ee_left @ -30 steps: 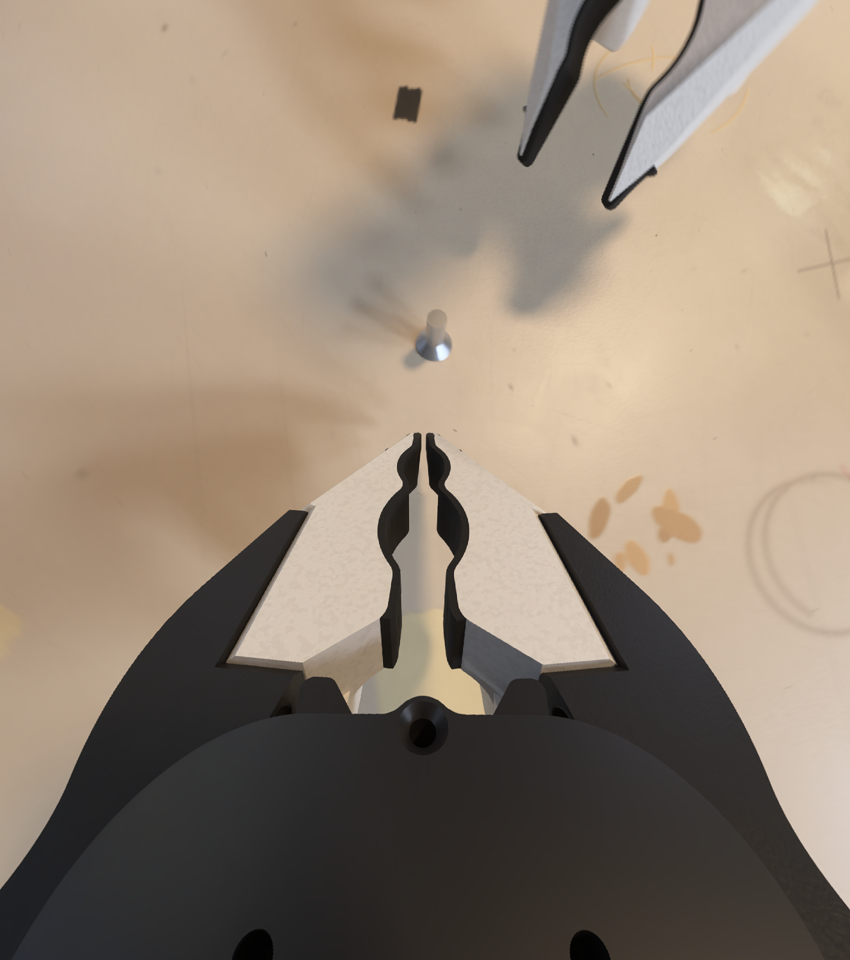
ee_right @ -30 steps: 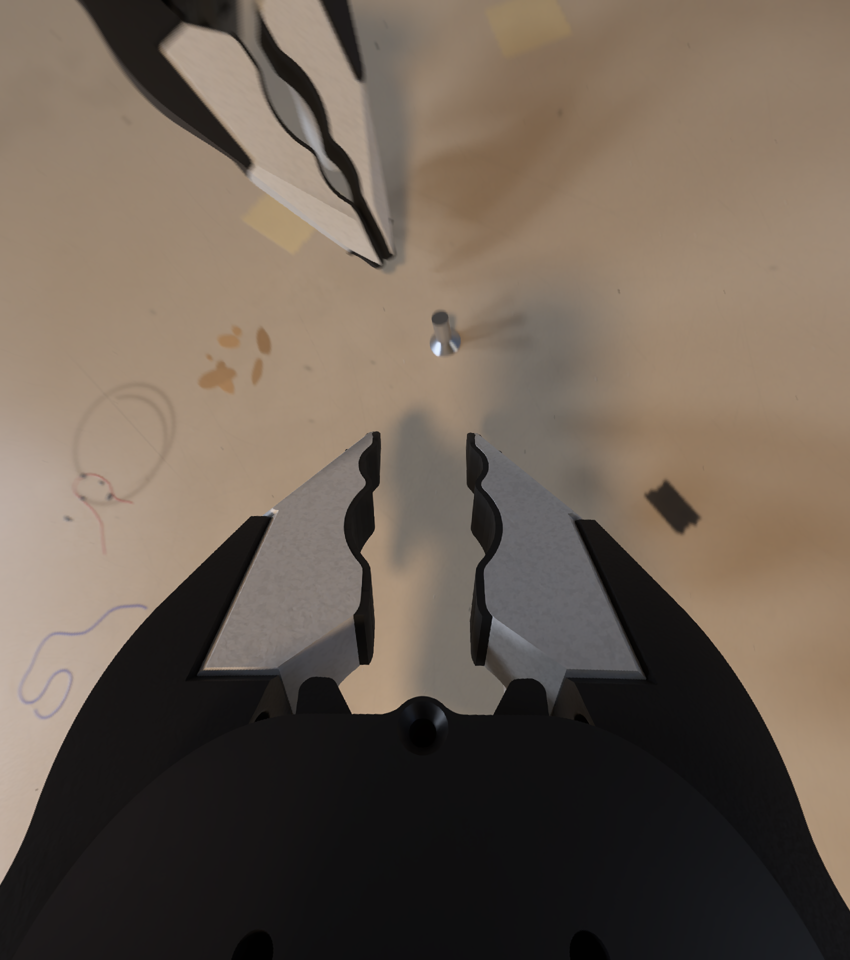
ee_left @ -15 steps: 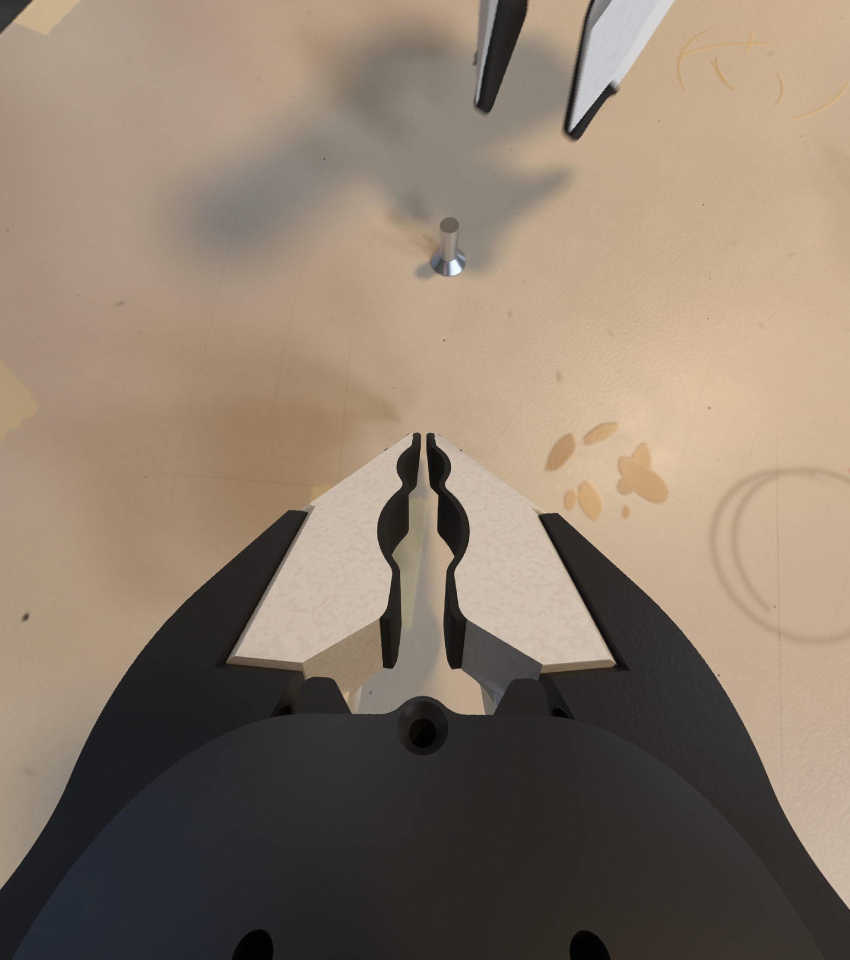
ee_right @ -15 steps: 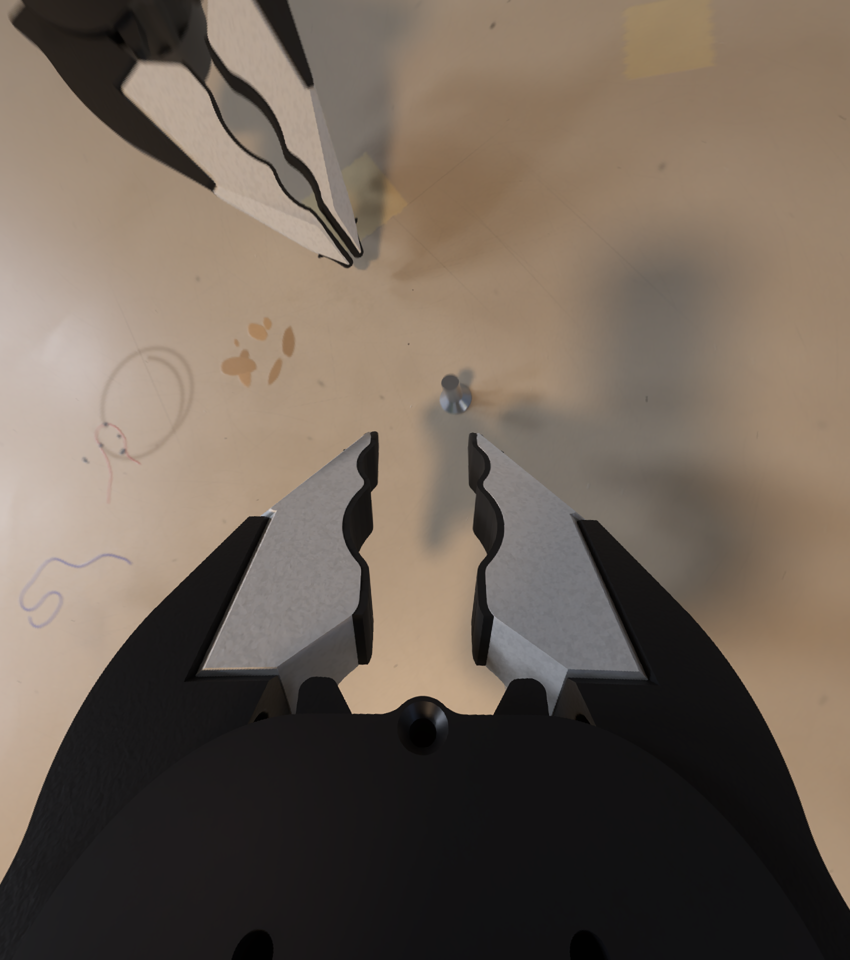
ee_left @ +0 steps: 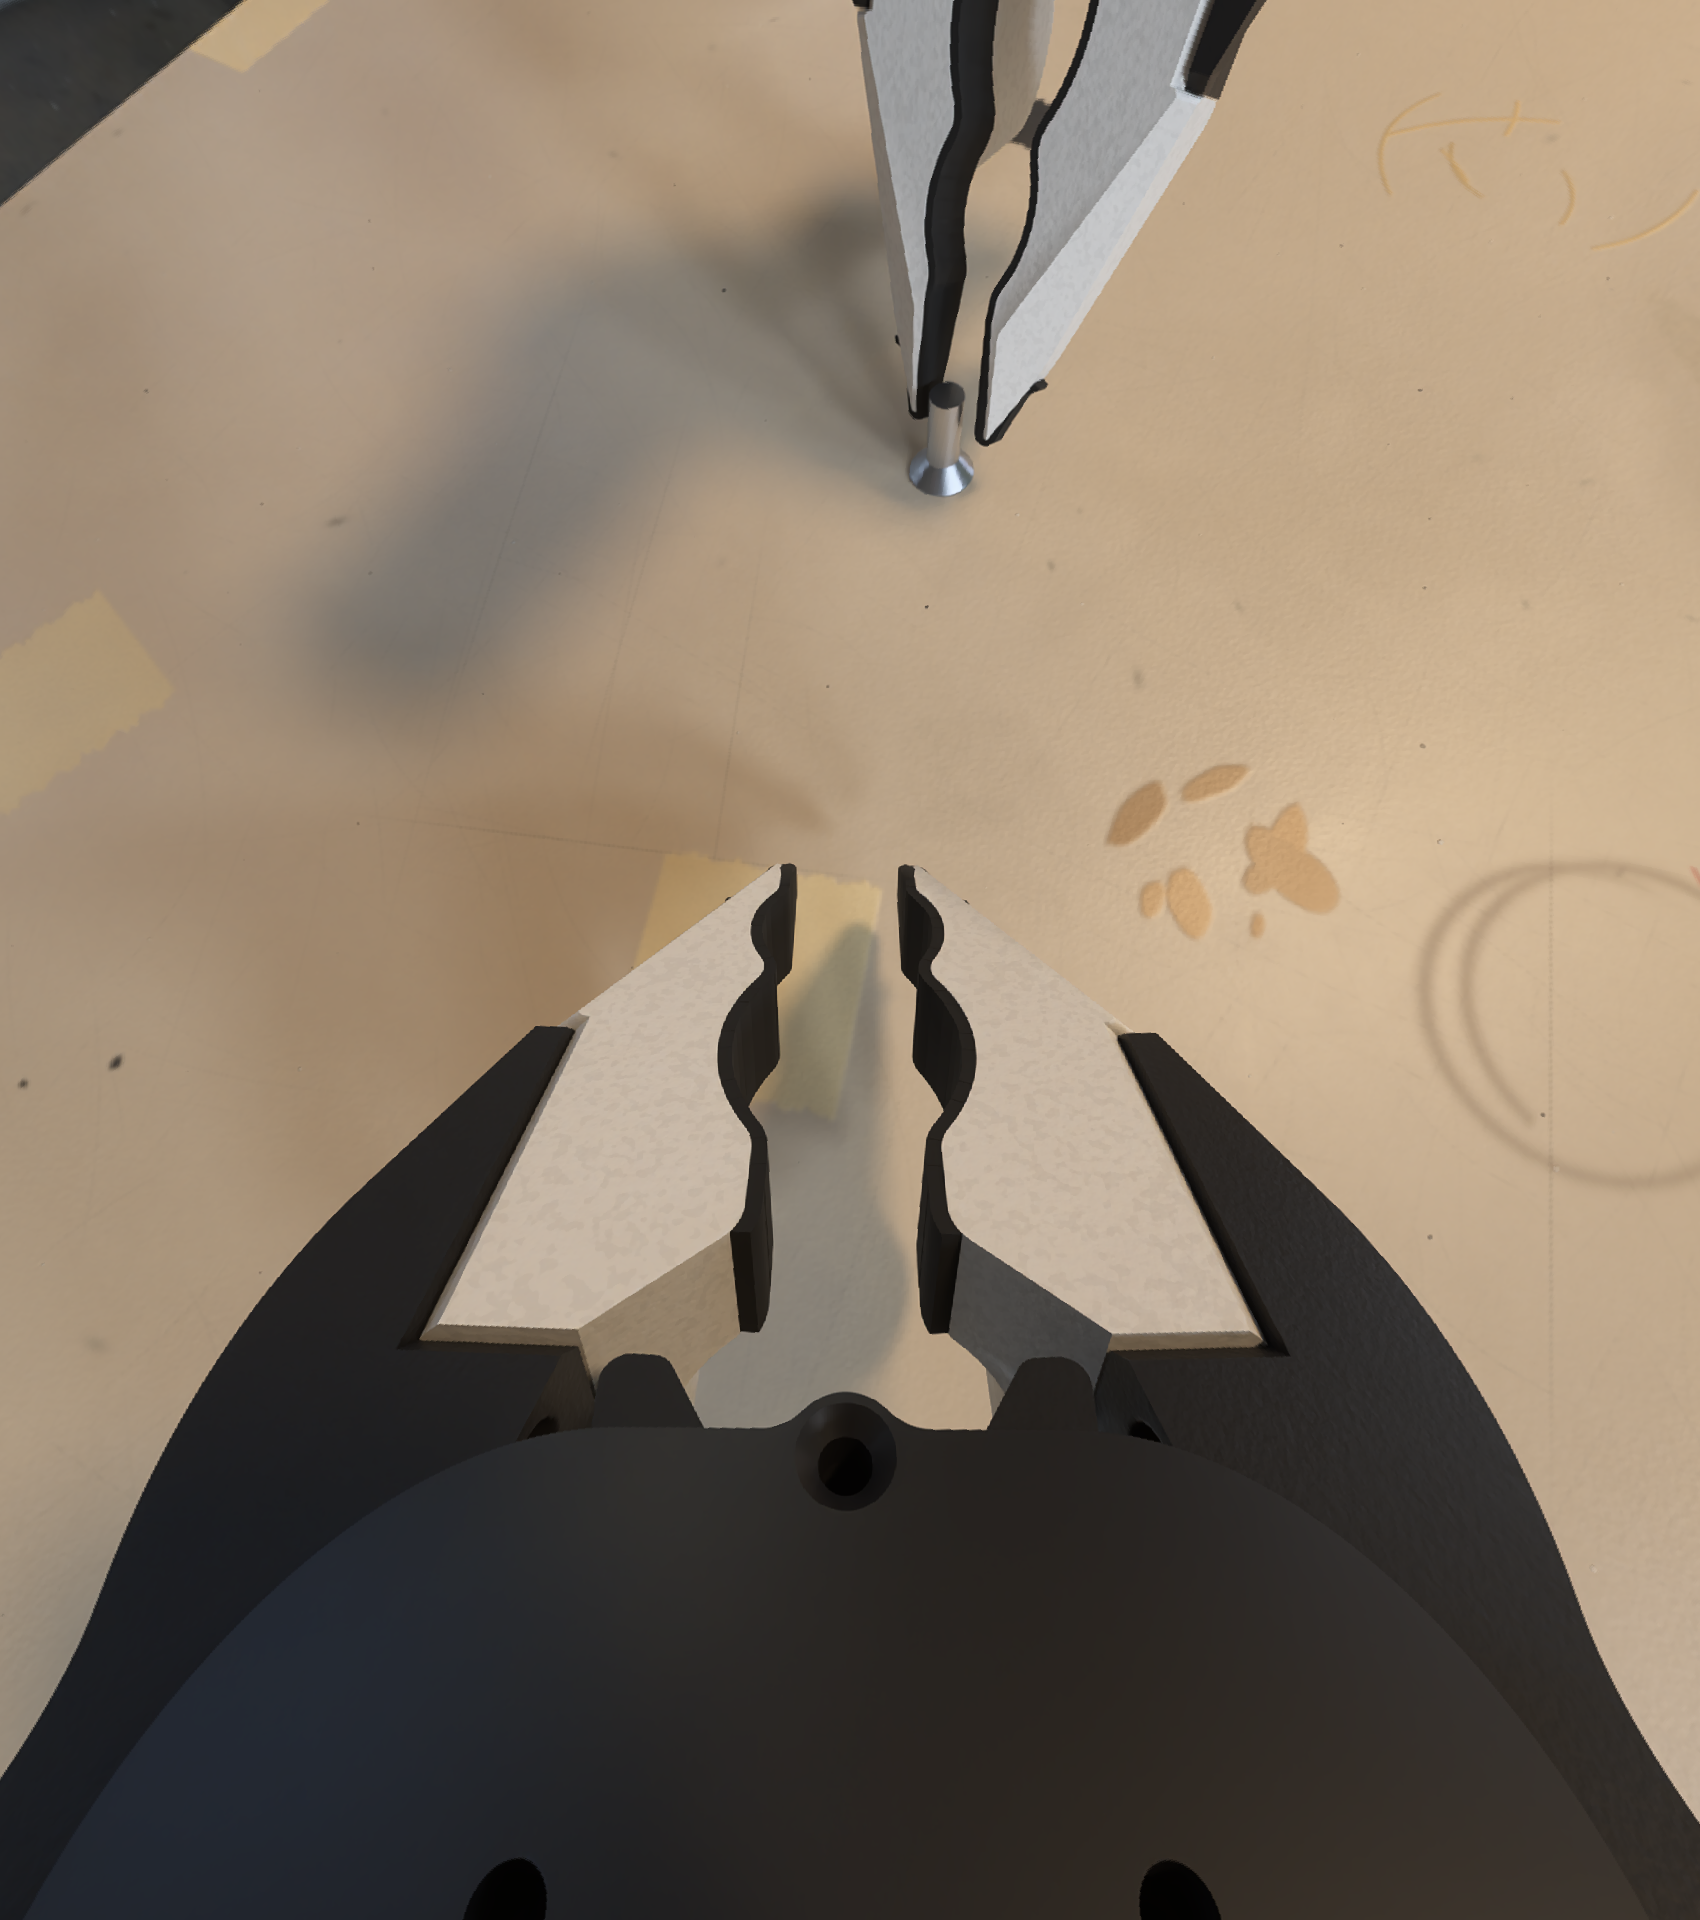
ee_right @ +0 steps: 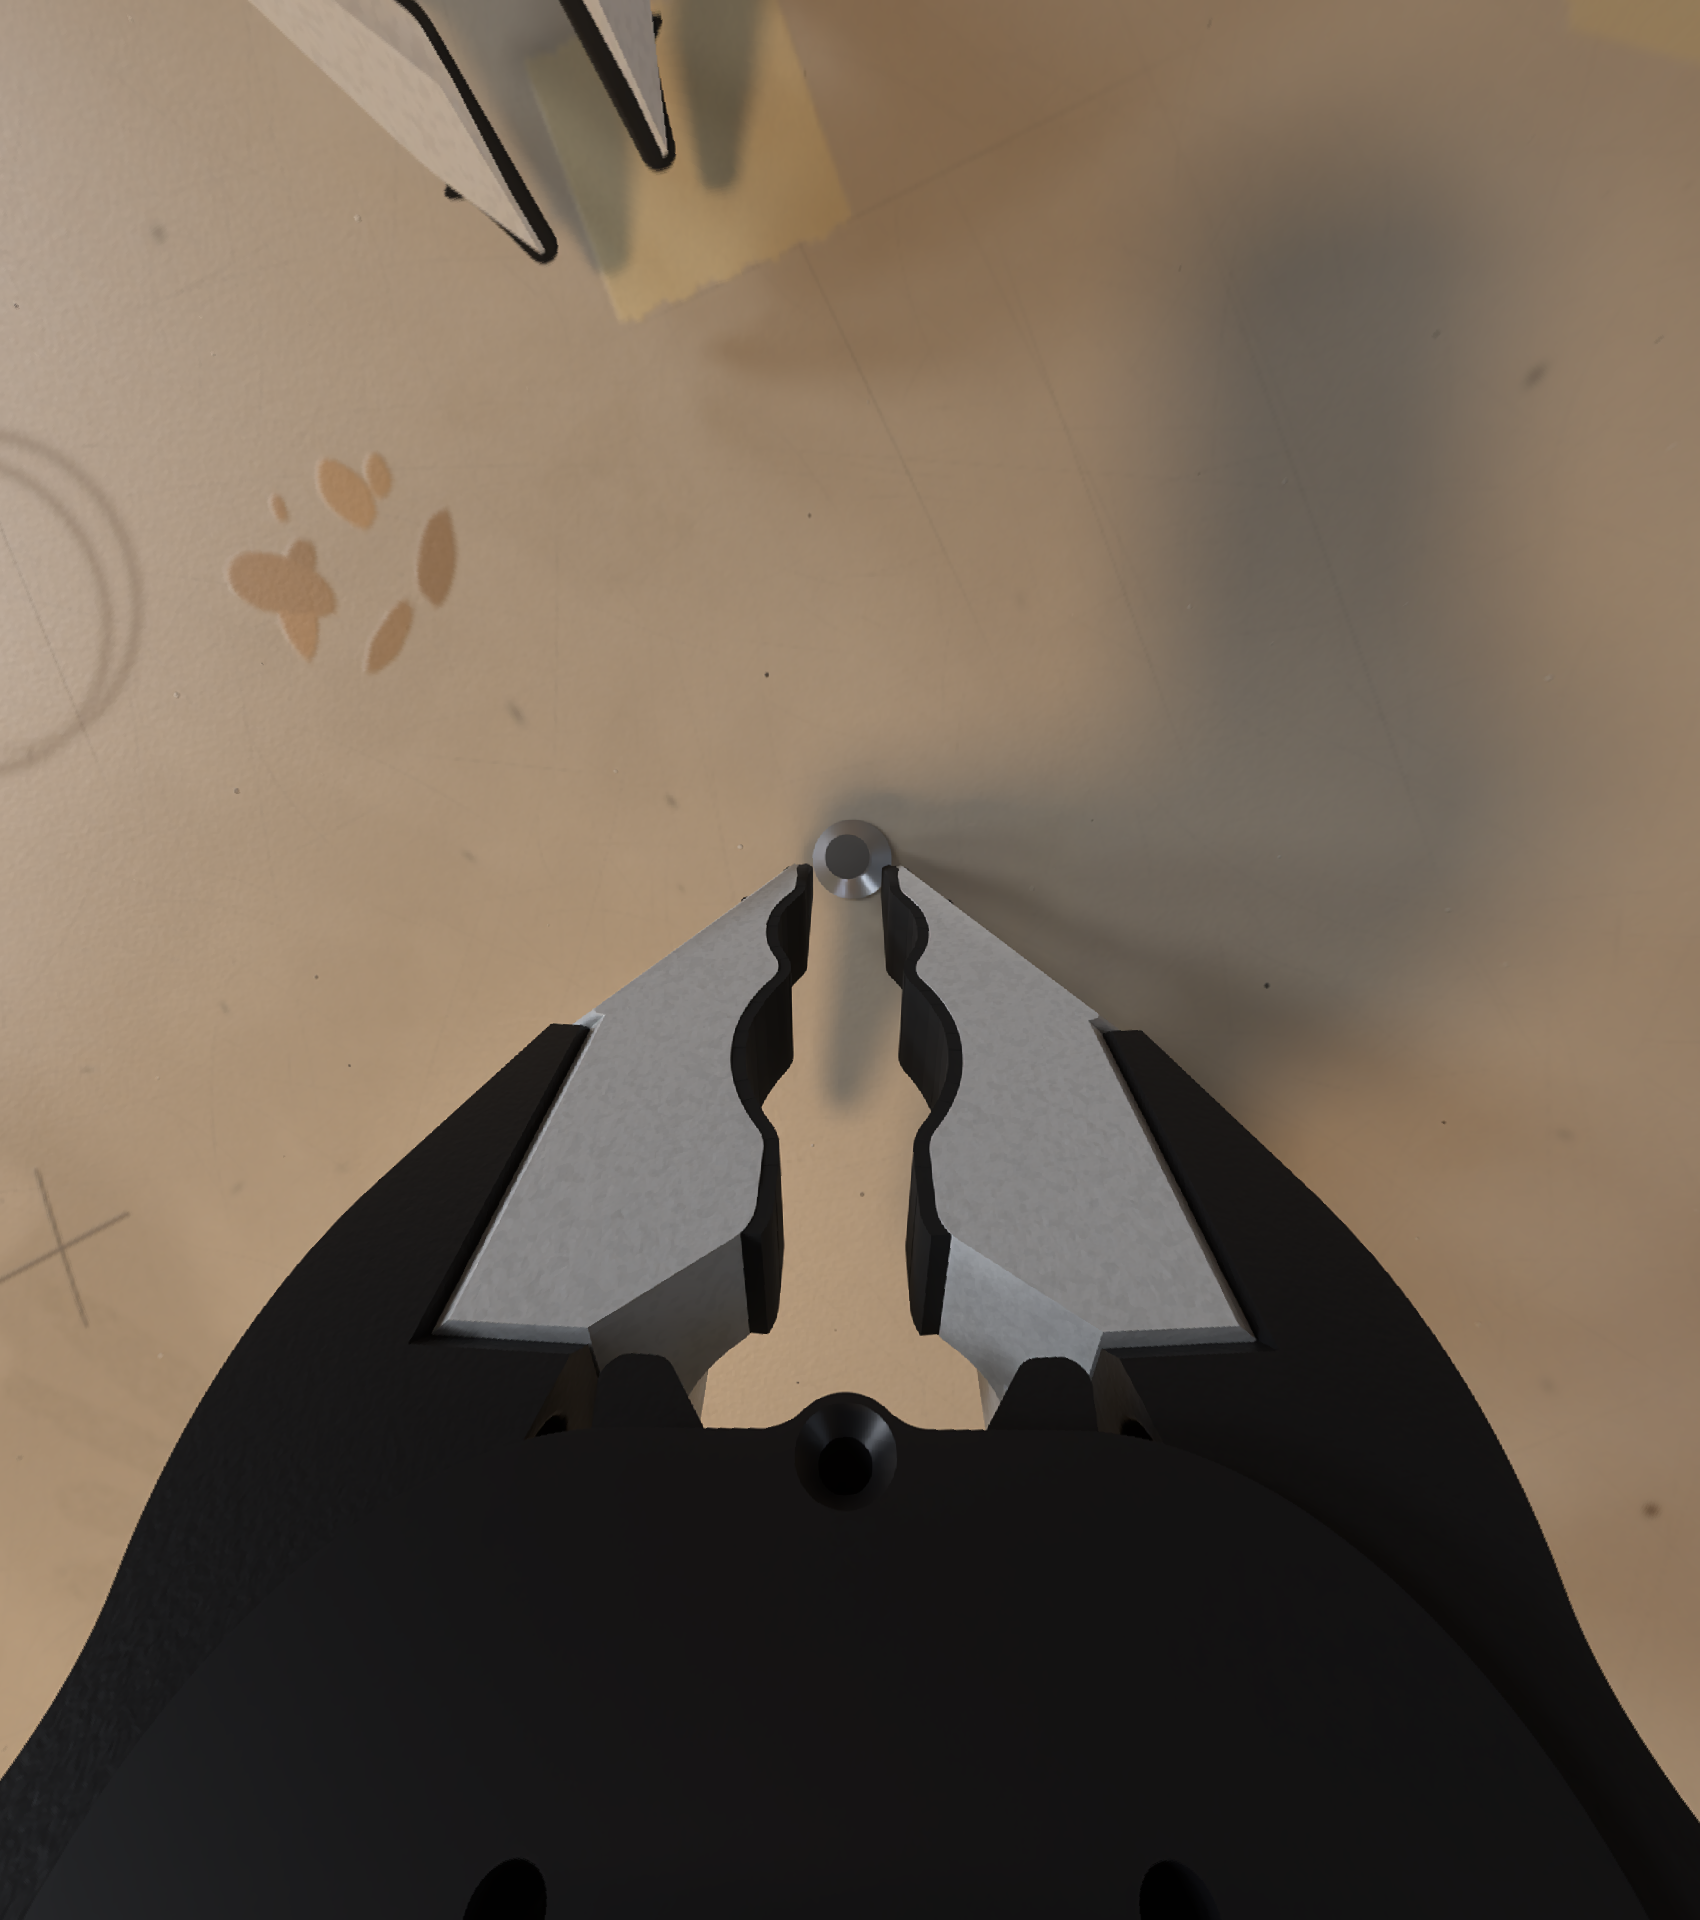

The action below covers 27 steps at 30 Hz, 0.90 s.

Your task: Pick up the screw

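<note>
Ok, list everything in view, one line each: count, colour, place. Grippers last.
screw: one, silver metal, standing head-down on the table, between the right gripper's tips.
table: one, tan, stained and scribbled, under everything.
tape pieces: several, pale yellow, stuck flat on the table; one lies under the left gripper.
blotches: one cluster, orange-brown, right of the left gripper.
ring mark: one, grey, far right in the left wrist view.
left gripper: one, black with pale fingers, open, away from the screw.
right gripper: one, black with grey fingers, tips flanking the screw, a gap showing.
</note>
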### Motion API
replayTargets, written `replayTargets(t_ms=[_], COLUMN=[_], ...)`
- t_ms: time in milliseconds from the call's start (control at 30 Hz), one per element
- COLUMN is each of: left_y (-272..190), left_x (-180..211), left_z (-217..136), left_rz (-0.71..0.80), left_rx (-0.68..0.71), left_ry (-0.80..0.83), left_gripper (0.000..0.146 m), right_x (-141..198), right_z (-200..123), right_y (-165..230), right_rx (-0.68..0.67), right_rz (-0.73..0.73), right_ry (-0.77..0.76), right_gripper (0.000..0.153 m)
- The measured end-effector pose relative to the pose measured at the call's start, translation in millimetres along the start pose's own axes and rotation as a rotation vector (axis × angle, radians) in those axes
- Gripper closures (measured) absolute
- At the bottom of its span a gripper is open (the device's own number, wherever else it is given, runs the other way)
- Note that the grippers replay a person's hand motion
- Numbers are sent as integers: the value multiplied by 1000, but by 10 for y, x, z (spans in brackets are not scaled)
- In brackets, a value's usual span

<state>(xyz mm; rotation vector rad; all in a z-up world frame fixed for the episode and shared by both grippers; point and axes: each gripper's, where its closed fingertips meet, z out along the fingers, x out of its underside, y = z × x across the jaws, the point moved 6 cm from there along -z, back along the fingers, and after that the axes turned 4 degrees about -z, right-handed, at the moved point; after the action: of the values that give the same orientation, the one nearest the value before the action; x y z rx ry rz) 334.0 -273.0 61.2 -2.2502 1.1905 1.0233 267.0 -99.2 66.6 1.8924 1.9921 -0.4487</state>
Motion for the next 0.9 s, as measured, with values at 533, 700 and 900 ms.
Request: replayTargets(t_ms=[533, 700, 900], left_y=[41, 36, 142], left_x=[-48, -110, -304], left_z=[167, 221, 406], left_rz=[67, 182, 299], left_rx=[68, 95, 159], left_ry=[59, 111, 148], left_gripper=[131, 143, 144], right_x=[33, 106, 179], right_z=[10, -138, -148], right_y=[23, 77, 134], right_rx=[-30, -98, -156], right_rz=[-43, 55, 127], right_ry=[-9, -203, -385], right_gripper=[145, 145, 145])
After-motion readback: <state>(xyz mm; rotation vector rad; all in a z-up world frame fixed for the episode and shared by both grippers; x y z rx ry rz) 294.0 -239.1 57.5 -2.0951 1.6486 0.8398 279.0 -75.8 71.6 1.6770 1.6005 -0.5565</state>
